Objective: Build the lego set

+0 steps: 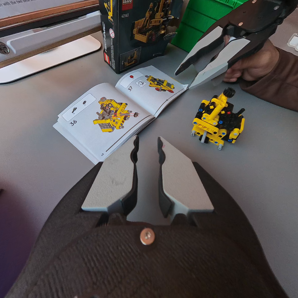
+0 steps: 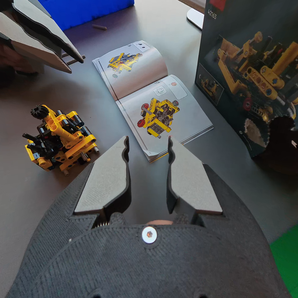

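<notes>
Nearest the cameras, both tools are being held empty above the grey table [image 1: 40,145]. The left gripper [image 1: 148,139] is being carried with its jaws narrowly parted, nothing between them; the right gripper [image 2: 147,138] is being held somewhat wider, its fingertips hanging just over the near corner of the instruction booklet [image 2: 145,100].

A little farther out, the partly built yellow-and-black bulldozer model [image 1: 217,119] is standing free on the table, just beside the booklet and untouched by either tool. A black gear [image 2: 39,111] is showing at its top, and grey axle ends are sticking out near its base.

The booklet is lying open at two build steps — so the diagrams are probably being consulted, not a part being fitted. Small dark rods [image 2: 99,27] are lying farther back, near a blue bin [image 2: 83,11].

Beyond, the set's box [image 1: 137,35] is standing upright before a green bin [image 1: 198,21].

Next, the part pictured is likely to be fetched — a fine, narrow pinch being called for, with the model steadied by the other tool.
</notes>
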A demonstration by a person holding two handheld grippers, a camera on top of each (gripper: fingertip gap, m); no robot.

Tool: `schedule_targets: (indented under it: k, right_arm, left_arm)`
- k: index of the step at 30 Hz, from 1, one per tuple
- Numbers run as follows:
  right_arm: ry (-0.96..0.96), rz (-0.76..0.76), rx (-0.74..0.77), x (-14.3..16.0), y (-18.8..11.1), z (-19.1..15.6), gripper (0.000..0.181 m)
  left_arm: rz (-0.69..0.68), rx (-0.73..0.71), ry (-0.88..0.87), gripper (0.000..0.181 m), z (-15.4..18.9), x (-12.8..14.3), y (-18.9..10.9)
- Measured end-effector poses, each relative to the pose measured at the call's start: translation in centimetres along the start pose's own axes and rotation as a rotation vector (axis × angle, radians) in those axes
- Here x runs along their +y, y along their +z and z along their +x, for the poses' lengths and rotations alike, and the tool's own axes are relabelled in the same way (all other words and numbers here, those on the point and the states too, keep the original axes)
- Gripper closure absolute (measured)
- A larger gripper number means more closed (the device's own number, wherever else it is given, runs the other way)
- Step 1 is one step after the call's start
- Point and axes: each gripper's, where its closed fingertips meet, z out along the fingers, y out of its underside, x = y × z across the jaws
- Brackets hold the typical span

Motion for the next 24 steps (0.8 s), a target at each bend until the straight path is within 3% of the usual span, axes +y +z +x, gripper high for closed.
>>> schedule_targets:
  k: [24]
  right_arm:
    - [0.008, 0.014, 0.0, -0.15, -0.12, 0.1, 0.139]
  left_arm:
    - [-0.016, 0.027, -0.028, 0.16, 0.42, 0.4, -0.1]
